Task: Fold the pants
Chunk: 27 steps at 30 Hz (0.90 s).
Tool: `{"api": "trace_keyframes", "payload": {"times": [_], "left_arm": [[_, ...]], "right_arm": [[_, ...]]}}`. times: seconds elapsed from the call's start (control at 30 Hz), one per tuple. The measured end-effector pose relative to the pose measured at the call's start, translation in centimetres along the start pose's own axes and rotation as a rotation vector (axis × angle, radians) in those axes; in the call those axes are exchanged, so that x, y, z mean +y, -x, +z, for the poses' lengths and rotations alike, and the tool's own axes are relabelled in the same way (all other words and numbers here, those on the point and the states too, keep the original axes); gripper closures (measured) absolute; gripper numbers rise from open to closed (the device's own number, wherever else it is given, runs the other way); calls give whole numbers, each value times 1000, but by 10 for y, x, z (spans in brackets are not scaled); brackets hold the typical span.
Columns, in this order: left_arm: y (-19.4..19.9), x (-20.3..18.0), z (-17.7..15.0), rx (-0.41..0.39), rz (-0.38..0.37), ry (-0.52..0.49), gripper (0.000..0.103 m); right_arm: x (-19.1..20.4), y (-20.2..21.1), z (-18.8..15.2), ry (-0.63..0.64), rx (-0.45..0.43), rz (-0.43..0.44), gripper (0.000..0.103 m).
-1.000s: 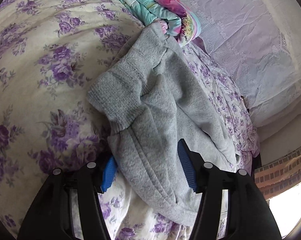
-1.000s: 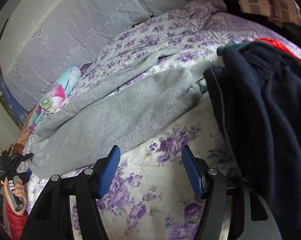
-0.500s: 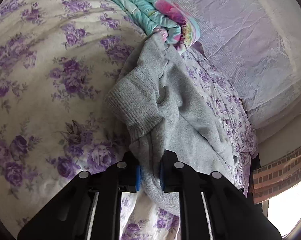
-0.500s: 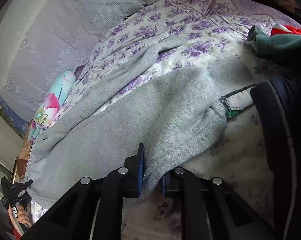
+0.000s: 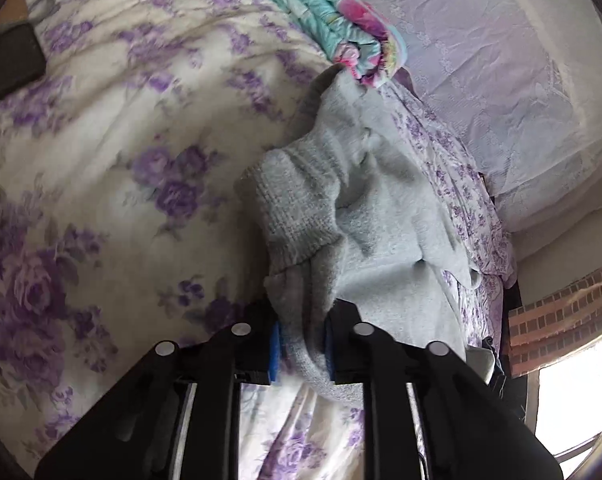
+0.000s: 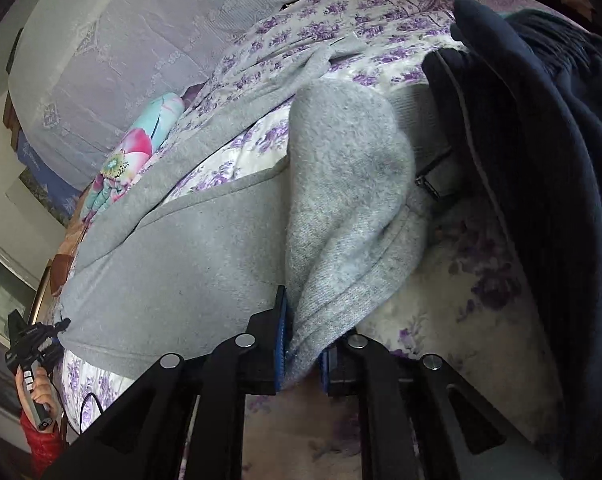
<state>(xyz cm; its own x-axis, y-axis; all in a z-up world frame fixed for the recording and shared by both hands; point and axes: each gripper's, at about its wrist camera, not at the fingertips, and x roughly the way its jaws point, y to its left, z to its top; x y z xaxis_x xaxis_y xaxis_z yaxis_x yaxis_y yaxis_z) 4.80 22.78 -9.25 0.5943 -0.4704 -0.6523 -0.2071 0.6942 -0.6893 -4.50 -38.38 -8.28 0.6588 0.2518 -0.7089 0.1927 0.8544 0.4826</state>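
The grey pants (image 6: pixel 205 264) are spread across the flowered bed (image 5: pixel 101 184), legs reaching toward the pillows at its head. A second ago both tongs stood wide; now each is clenched on grey cloth. The left tongs (image 5: pixel 301 346), their jaws easing apart slightly, hold a bunched ribbed end, probably a cuff. The right tongs (image 6: pixel 303 350) pinch a lifted fold at the other end. With both ends gripped, folding can begin. A rolled bright blanket (image 5: pixel 341 28) touches the far leg, and dark clothes (image 6: pixel 541 160) crowd the pants' side, possibly hindering the fold.
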Motion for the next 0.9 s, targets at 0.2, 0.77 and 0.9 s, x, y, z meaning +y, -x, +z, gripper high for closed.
{"api": "trace_keyframes", "payload": {"times": [0.2, 0.77, 0.9], "left_arm": [[42, 12, 3, -62, -2, 16, 48], [-59, -59, 146, 32, 80, -85, 48], [-92, -59, 153, 102, 68, -62, 48]], "right_arm": [[5, 13, -1, 57, 26, -47, 79], [13, 87, 20, 91, -158, -256, 61], [34, 62, 45, 123, -132, -211, 60]]}}
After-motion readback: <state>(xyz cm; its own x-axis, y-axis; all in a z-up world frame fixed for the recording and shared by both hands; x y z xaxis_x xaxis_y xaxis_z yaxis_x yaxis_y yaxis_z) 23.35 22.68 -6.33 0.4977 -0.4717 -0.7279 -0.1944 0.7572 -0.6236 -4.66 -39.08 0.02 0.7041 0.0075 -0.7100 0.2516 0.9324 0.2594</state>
